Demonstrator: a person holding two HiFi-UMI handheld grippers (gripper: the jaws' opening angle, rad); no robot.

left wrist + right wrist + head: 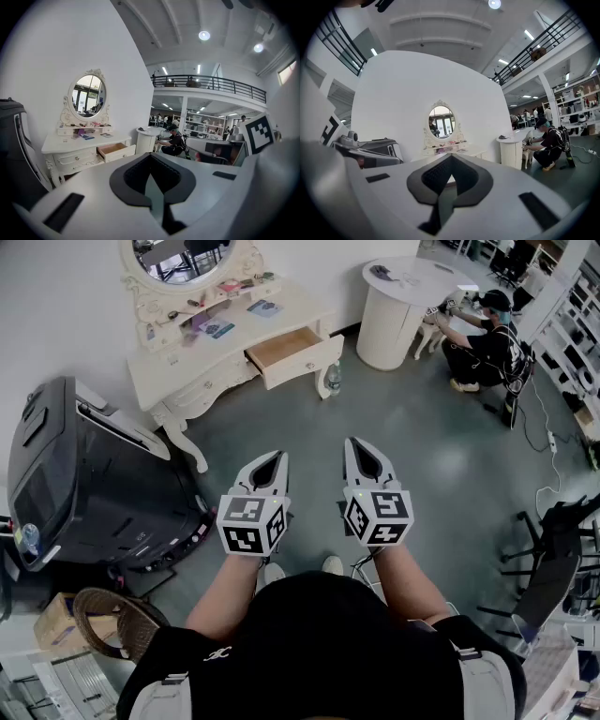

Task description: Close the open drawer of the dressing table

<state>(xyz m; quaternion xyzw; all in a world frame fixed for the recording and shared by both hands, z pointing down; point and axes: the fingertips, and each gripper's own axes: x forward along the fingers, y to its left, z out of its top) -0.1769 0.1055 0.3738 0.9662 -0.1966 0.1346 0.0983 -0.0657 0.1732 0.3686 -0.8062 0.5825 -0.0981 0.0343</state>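
White left gripper [278,457] and right gripper [350,442] each have jaws together, holding and touching nothing. Open drawer [286,351] projects from the dressing table [187,376] front edge, well apart from both.

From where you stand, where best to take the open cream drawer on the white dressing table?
The cream drawer's front panel, from the room side, head-on: it juts straight out with that flat face toward us. Probably a push suffices.
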